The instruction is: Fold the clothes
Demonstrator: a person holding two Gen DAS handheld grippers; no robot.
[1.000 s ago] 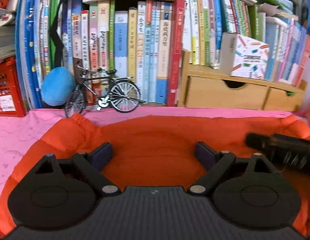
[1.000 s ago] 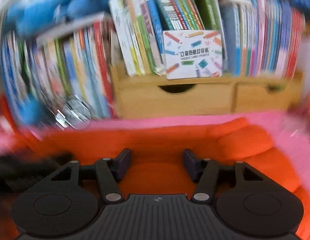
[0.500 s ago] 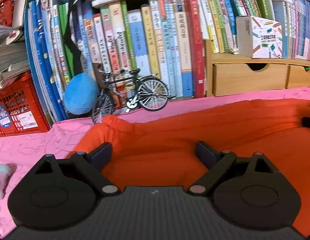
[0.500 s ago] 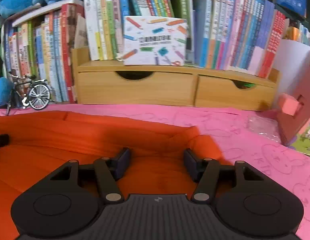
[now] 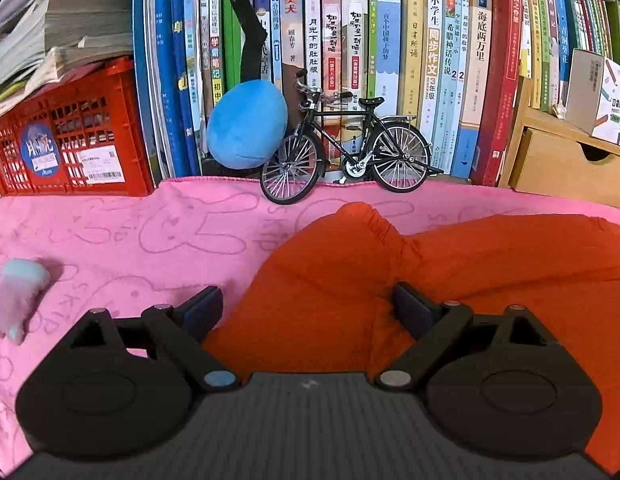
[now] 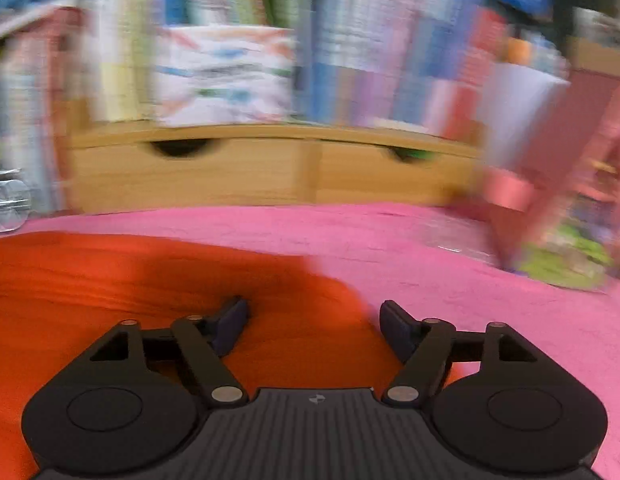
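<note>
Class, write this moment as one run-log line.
left gripper: open, over orange garment edge | right gripper: open, over garment | pink cloth underneath

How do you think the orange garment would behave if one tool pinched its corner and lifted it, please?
The orange garment would probably drape and sag rather than hold its shape, since it lies in soft rumples on the pink cloth. It looks light, so most of it may trail behind. Its bunched end near the toy bicycle could unfold.

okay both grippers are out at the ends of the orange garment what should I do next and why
Probably lower and close each hand-held gripper on its end. The left hand-held gripper is open around the orange garment at its bunched left end; the right hand-held gripper is open at the right edge.
</note>
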